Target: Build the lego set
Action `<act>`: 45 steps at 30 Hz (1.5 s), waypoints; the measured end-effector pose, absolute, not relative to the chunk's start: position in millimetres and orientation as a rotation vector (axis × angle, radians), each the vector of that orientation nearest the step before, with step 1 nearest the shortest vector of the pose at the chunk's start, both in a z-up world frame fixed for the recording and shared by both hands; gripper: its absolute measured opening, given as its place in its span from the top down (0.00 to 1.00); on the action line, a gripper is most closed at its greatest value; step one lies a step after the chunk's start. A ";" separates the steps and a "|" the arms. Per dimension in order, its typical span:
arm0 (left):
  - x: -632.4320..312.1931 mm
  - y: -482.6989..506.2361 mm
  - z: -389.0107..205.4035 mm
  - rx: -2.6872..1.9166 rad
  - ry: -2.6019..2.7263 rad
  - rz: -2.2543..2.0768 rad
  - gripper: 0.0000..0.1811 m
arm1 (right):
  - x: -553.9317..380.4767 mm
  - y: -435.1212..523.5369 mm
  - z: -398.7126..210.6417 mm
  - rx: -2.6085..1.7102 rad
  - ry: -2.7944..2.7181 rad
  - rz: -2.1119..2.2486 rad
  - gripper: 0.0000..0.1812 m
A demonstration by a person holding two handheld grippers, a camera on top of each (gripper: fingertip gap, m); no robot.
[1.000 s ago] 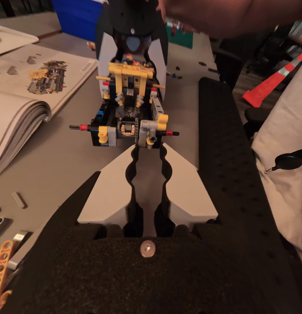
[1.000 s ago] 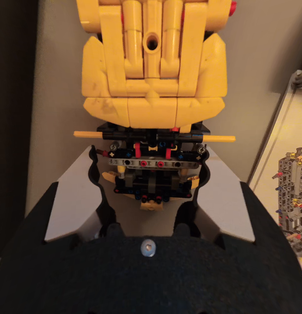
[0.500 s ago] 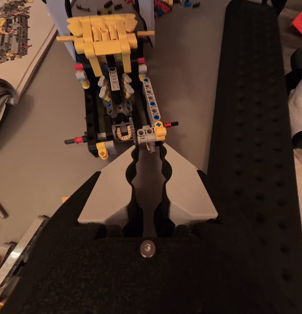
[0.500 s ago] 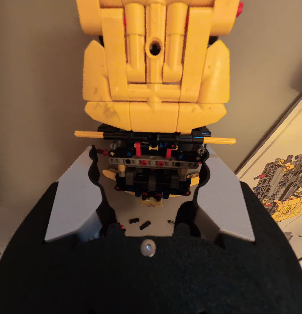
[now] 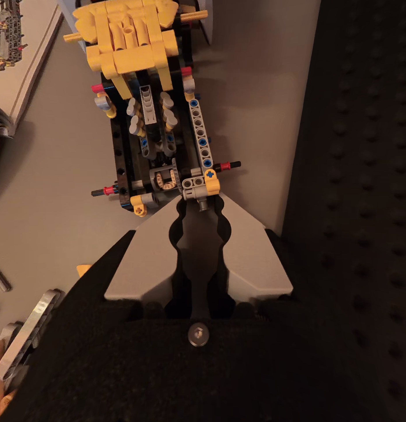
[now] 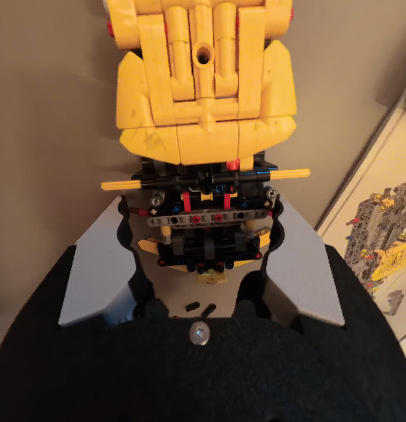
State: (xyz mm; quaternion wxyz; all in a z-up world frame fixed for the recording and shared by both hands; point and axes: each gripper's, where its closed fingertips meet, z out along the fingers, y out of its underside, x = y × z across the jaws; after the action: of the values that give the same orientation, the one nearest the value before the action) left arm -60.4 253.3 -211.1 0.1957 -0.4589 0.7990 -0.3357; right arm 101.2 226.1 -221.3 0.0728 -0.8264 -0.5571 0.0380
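The yellow, black and grey lego model (image 5: 151, 137) is held between both grippers above the grey table. My left gripper (image 5: 199, 202) has its fingertips closed narrowly on the grey connector (image 5: 195, 191) at the model's near end. My right gripper (image 6: 198, 201) is shut on the black and grey frame at the model's other end, below the yellow body (image 6: 206, 91). One of its white fingers (image 5: 206, 27) shows at the top of the left wrist view behind the yellow part.
An open instruction book lies to the left in the left wrist view (image 5: 19, 57) and to the right in the right wrist view (image 6: 368, 228). A black studded mat (image 5: 357, 205) runs along the right. Loose grey beams (image 5: 33, 319) and black pins (image 6: 193, 306) lie on the table. About 15 centimeters separates my left fingertips from my right.
The left wrist view has swung from a low, level look to a steeper look down on the model, which now looms larger. Both grippers keep their hold. Loose pins and the book came into the right view.
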 end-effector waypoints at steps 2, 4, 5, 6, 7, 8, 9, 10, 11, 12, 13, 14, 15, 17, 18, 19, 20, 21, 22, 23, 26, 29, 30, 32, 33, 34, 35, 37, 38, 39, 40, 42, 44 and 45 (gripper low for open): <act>-60.0 257.9 -207.4 -1.282 2.194 -0.949 0.83 | 103.4 227.8 -210.6 -2.476 -1.583 0.100 0.34; -62.3 259.9 -193.7 -1.260 2.129 -1.017 0.81 | 108.0 228.3 -195.0 -2.471 -1.450 0.105 0.34; -63.9 261.9 -185.7 -1.270 2.093 -1.060 0.81 | 114.3 230.3 -185.7 -2.470 -1.361 0.084 0.34; -65.3 265.7 -177.6 -1.286 2.049 -1.096 0.80 | 121.4 233.8 -174.4 -2.459 -1.252 0.053 0.35; -66.8 270.8 -169.9 -1.306 2.003 -1.129 0.79 | 126.1 237.2 -161.4 -2.432 -1.128 0.040 0.36; -66.9 278.0 -161.0 -1.329 1.939 -1.160 0.79 | 130.1 241.0 -147.3 -2.393 -0.985 0.027 0.38; -66.0 286.9 -149.0 -1.345 1.852 -1.199 0.80 | 135.7 244.6 -133.6 -2.354 -0.832 -0.001 0.39; -65.1 294.9 -134.5 -1.351 1.758 -1.255 0.80 | 141.7 247.2 -121.0 -2.305 -0.682 -0.032 0.40; -64.1 303.6 -118.6 -1.357 1.657 -1.315 0.80 | 148.0 249.8 -109.0 -2.241 -0.528 -0.065 0.41; -62.3 315.1 -102.6 -1.366 1.541 -1.365 0.80 | 152.7 252.0 -97.6 -2.156 -0.377 -0.080 0.43; -60.1 331.4 -87.9 -1.387 1.408 -1.392 0.80 | 156.8 253.8 -88.5 -2.058 -0.243 -0.090 0.45; -58.2 351.1 -75.1 -1.417 1.268 -1.401 0.80 | 161.2 254.3 -83.1 -1.969 -0.127 -0.109 0.46; -57.2 371.7 -64.3 -1.451 1.135 -1.403 0.80 | 167.8 254.1 -79.9 -1.891 -0.014 -0.141 0.50; -56.5 411.1 -48.2 -1.506 0.925 -1.389 0.80 | 171.8 256.4 -79.4 -1.780 0.112 -0.175 0.55; -56.8 428.1 -42.5 -1.502 0.873 -1.353 0.80 | 174.7 257.9 -83.6 -1.777 0.144 -0.215 0.57; -58.3 445.0 -41.6 -1.515 0.833 -1.282 0.81 | 176.0 259.7 -89.0 -1.804 0.142 -0.258 0.57; -60.0 458.8 -43.3 -1.533 0.800 -1.213 0.85 | 176.8 260.6 -93.2 -1.830 0.132 -0.293 0.60; -60.1 467.2 -46.4 -1.542 0.782 -1.165 0.86 | 176.3 261.4 -96.3 -1.844 0.117 -0.309 0.64; -58.5 471.9 -54.1 -1.560 0.783 -1.122 0.88 | 175.7 261.7 -99.0 -1.849 0.112 -0.302 0.63; -56.1 476.2 -69.5 -1.618 0.795 -1.066 0.92 | 174.8 261.2 -102.8 -1.852 0.121 -0.271 0.63; -42.2 478.6 -121.8 -1.799 0.905 -0.938 0.92 | 170.7 260.3 -115.1 -1.863 0.184 -0.155 0.60; -37.7 480.1 -122.6 -1.771 0.903 -0.928 0.92 | 167.9 262.6 -120.8 -1.858 0.208 -0.091 0.62; -39.5 482.6 -120.9 -1.750 0.898 -0.905 0.93 | 168.7 262.7 -119.4 -1.850 0.199 -0.104 0.63; -41.2 485.1 -123.7 -1.748 0.891 -0.895 0.93 | 172.3 261.8 -115.3 -1.831 0.181 -0.148 0.66; -40.3 484.5 -122.9 -1.747 0.882 -0.925 0.93 | 173.0 261.8 -115.1 -1.830 0.176 -0.147 0.66; -39.1 484.0 -121.0 -1.743 0.873 -0.957 0.93 | 174.0 261.9 -114.9 -1.827 0.182 -0.138 0.66; -38.4 484.8 -119.6 -1.739 0.865 -0.973 0.93 | 175.7 261.7 -113.4 -1.815 0.193 -0.128 0.66; -36.7 485.2 -119.3 -1.740 0.868 -0.989 0.93 | 179.4 260.8 -111.3 -1.794 0.215 -0.101 0.68; -36.1 484.8 -119.8 -1.743 0.870 -0.994 0.93 | 182.1 260.5 -112.4 -1.796 0.230 -0.089 0.68; -36.2 484.4 -120.3 -1.744 0.871 -0.994 0.93 | 185.2 260.0 -113.7 -1.799 0.244 -0.084 0.67; -36.2 483.4 -120.7 -1.742 0.877 -0.992 0.93 | 187.8 259.6 -114.0 -1.797 0.255 -0.082 0.67; -36.8 481.2 -119.3 -1.731 0.884 -0.989 0.93 | 190.2 258.6 -112.2 -1.785 0.272 -0.064 0.67; -36.5 477.9 -115.9 -1.707 0.894 -0.992 0.93 | 191.3 256.9 -109.4 -1.768 0.291 -0.041 0.67; -36.2 476.5 -114.8 -1.698 0.900 -0.990 0.93 | 192.0 255.6 -107.9 -1.760 0.297 -0.037 0.68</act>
State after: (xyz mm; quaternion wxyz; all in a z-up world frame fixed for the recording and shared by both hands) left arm -36.2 476.5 -114.8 0.4707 -0.6930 0.3675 -0.4040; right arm 192.0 255.6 -107.9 0.6275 -0.7676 0.1296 -0.0162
